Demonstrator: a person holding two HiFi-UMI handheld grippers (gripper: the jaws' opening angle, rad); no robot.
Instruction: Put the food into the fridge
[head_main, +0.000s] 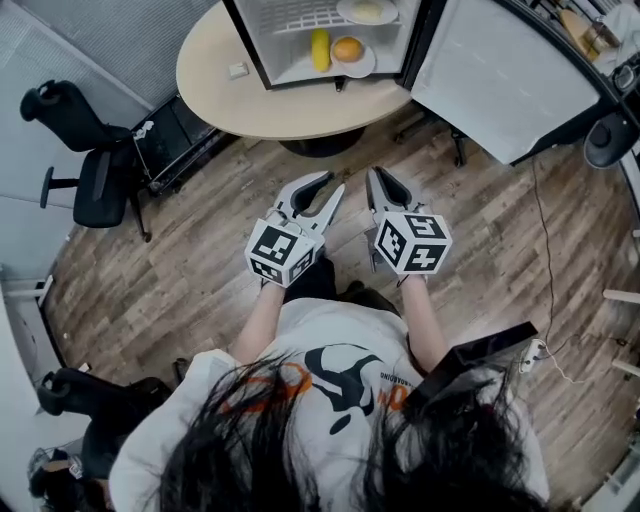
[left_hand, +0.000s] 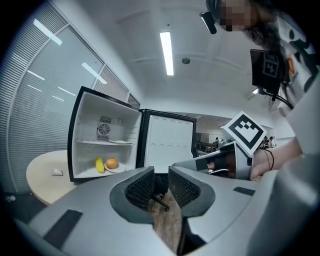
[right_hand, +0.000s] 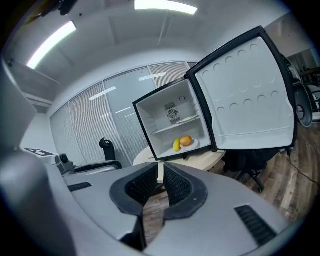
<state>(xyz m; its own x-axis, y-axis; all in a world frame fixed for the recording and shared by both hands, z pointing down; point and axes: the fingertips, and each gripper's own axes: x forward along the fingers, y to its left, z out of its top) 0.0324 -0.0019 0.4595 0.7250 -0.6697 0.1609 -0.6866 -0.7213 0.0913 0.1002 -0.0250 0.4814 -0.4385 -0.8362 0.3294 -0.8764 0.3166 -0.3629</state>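
A small fridge (head_main: 250, 45) stands open on a round table (head_main: 260, 105). A yellow fruit (head_main: 320, 48) lies on its lower shelf, next to an orange fruit (head_main: 347, 47) on a white plate (head_main: 364, 66). Another plate of pale food (head_main: 367, 11) sits on the shelf above. Both grippers hang over the wood floor, well short of the table. My left gripper (head_main: 334, 183) has a narrow gap between its jaws and holds nothing. My right gripper (head_main: 374, 176) is shut and empty. The same fruits (left_hand: 105, 164) (right_hand: 182, 142) show small in both gripper views, beyond the pads (left_hand: 142, 187) (right_hand: 176, 185).
The fridge door (head_main: 500, 80) swings wide to the right. A small white object (head_main: 238, 70) lies on the table left of the fridge. A black office chair (head_main: 92, 175) stands at the left, another chair (head_main: 610, 135) at the right. A cable (head_main: 548, 260) runs across the floor.
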